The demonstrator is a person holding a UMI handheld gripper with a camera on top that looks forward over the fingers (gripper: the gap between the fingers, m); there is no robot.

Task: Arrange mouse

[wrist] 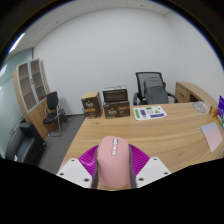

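A pale pink computer mouse (112,162) with a scroll wheel sits between my two fingers, its nose pointing forward. Both magenta pads press on its sides, the left fingertip (89,160) and the right one (137,160). My gripper (112,165) is shut on the mouse and holds it above the near part of a long wooden desk (150,132).
A pink notebook-like item (212,136) lies at the desk's right end. Papers (150,112) lie at the desk's far edge. Cardboard boxes (115,100) and black office chairs (152,90) stand beyond it. A shelf unit (32,82) stands at left.
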